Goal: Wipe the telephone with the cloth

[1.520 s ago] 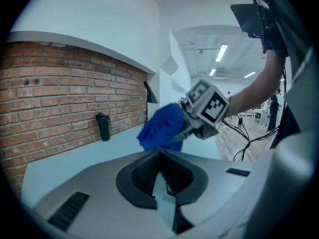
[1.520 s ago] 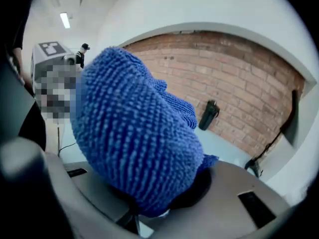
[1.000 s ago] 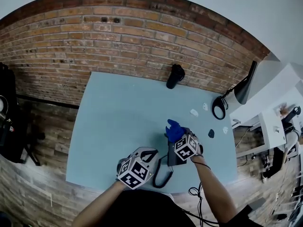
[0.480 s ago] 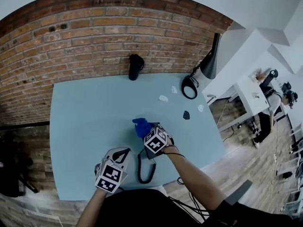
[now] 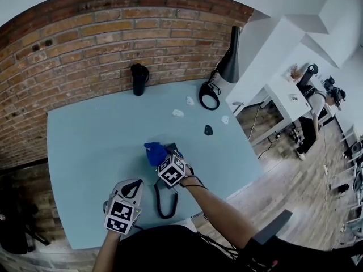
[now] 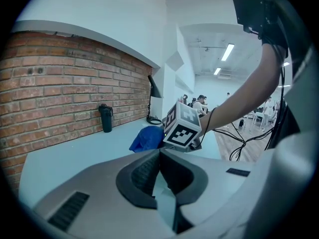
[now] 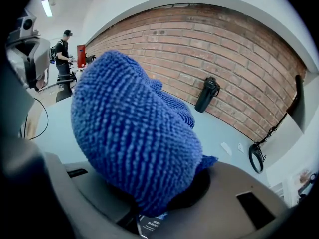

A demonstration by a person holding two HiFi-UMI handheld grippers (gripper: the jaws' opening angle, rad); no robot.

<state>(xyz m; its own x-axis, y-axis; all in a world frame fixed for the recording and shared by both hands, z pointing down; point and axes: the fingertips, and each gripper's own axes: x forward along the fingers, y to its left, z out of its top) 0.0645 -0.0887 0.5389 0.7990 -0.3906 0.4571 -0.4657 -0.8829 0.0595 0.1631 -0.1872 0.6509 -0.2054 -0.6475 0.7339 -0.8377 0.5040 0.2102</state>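
Note:
A dark telephone [image 5: 173,148] lies on the light blue table [image 5: 85,152], and its coiled black cord [image 5: 161,200] loops toward the front edge. My right gripper [image 5: 161,158] is over the telephone, shut on a blue cloth [image 5: 153,153]. The bunched cloth [image 7: 134,133] fills the right gripper view and hides most of the telephone. My left gripper [image 5: 134,186] hangs near the table's front edge, left of the cord, shut with nothing in it. In the left gripper view its pads [image 6: 147,171] meet, and the cloth [image 6: 148,138] shows ahead.
A black tumbler [image 5: 138,79] stands at the back by the brick wall. A black lamp [image 5: 229,64] with a ring base [image 5: 209,101] is at the back right. Small white scraps [image 5: 178,113] and a dark piece [image 5: 208,130] lie right of the telephone.
The head view has swung, so the table and both grippers sit further left in it. The right gripper stays on the telephone with the cloth; the left stays near the front edge.

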